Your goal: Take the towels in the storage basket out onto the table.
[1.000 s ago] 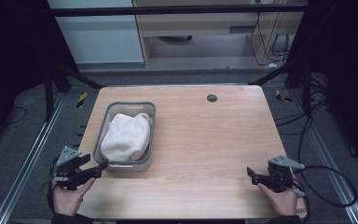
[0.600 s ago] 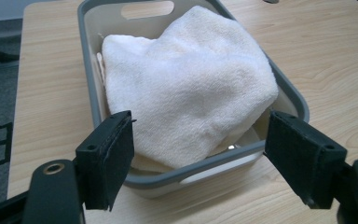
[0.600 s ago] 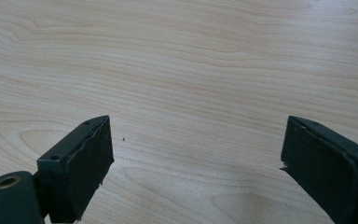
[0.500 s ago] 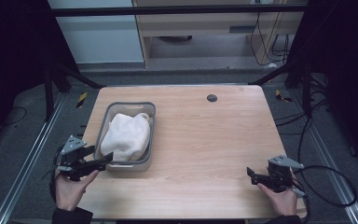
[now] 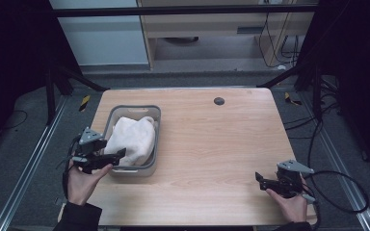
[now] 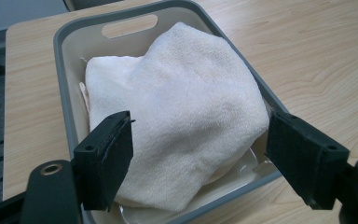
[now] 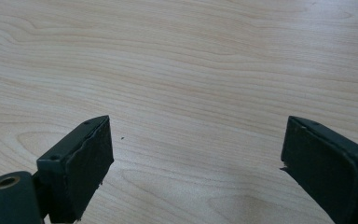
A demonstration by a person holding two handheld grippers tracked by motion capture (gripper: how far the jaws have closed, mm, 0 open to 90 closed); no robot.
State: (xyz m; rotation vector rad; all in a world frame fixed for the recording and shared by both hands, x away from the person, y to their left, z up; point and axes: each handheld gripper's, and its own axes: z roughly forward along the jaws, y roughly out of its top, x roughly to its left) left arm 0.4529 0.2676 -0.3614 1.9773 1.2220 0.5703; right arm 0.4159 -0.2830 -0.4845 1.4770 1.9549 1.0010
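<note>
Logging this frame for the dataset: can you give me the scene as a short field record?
surface: wooden table
container: grey basket, on the table's left half
contents: white towel, bunched, bulging above the rim
left tool: jaws open, just been opening, at the basket's near end, towel between them but pads not pressing it
right tool: jaws open, nothing between them, over bare table at the near right
other: small dark round spot near the far edge

A towel (image 5: 131, 139) lies in a basin (image 5: 157, 144) on the left part of the tabletop (image 5: 221, 154). The left claw (image 5: 118, 155) hangs over the basin's near edge; the right claw (image 5: 259, 179) sits well apart, at the near right corner.
</note>
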